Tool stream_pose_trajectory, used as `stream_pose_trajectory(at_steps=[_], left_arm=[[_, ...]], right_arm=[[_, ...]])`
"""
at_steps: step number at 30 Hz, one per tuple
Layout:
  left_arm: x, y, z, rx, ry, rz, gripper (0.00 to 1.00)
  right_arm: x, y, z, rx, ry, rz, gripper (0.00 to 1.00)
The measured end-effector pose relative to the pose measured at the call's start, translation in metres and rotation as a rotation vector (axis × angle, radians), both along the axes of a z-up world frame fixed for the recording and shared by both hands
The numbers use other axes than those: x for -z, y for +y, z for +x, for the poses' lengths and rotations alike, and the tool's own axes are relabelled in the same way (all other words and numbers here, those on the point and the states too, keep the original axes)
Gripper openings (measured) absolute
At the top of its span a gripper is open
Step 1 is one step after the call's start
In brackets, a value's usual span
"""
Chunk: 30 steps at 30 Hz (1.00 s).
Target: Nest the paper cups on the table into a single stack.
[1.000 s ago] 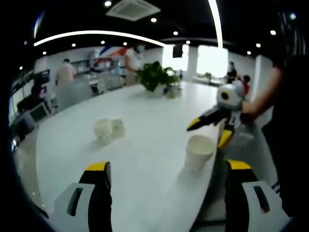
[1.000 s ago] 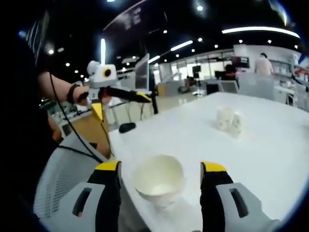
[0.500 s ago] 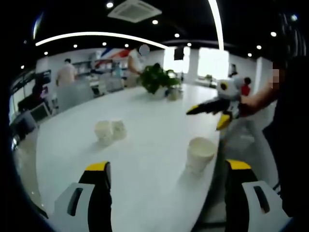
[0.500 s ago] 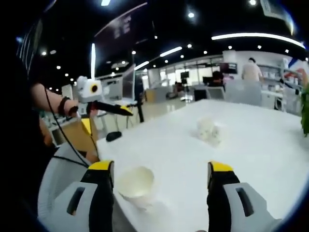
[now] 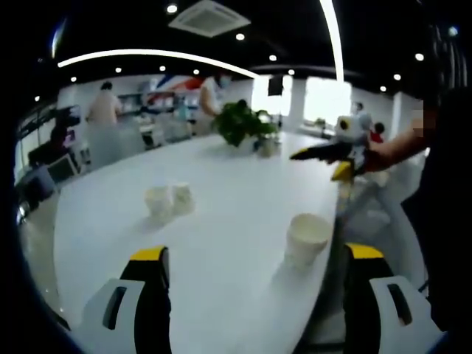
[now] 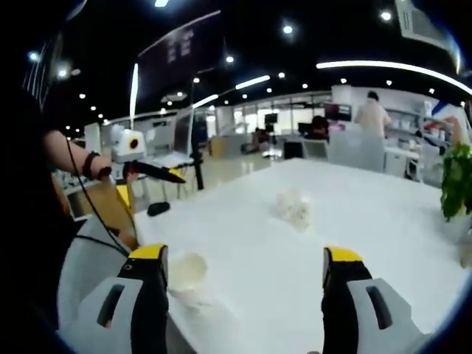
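Observation:
One white paper cup (image 5: pixel 306 240) stands upright near the table's edge, just left of my right-hand finger in the left gripper view. Two more paper cups (image 5: pixel 168 200) sit close together farther out on the white table (image 5: pixel 228 199). My left gripper (image 5: pixel 256 253) is open, low over the table, with nothing between its fingers. A hand holds the right gripper (image 5: pixel 324 156) in the air beyond the near cup. In the right gripper view, my right gripper (image 6: pixel 244 254) is open and empty. The near cup (image 6: pixel 188 271) lies beside its left finger, the cup pair (image 6: pixel 293 208) ahead, and the left gripper (image 6: pixel 147 169) at left.
A potted plant (image 5: pixel 240 122) and a small pot stand at the table's far end. A dark mouse-like object (image 6: pixel 157 209) lies near the table edge. A grey chair (image 6: pixel 88 273) sits beside the table. People and desks are in the background.
The right gripper has risen and drawn back from the near cup, which now looks smaller and lies left of its jaws. The left gripper has barely moved.

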<state>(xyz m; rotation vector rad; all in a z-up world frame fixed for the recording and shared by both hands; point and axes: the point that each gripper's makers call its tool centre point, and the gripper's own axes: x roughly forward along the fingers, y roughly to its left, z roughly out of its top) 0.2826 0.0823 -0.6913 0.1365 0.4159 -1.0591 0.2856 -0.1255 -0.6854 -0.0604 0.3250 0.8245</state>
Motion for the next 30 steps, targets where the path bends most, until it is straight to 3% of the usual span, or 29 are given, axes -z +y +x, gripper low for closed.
stream_pose_trajectory(at_steps=[8, 30], left_arm=[[0.002, 0.002, 0.0, 0.001, 0.0, 0.004, 0.97], [0.002, 0.009, 0.01, -0.022, 0.01, 0.005, 0.97]], right_arm=[[-0.001, -0.009, 0.003, 0.045, -0.001, 0.013, 1.0], [0.018, -0.032, 0.001, 0.12, 0.03, 0.002, 1.0]])
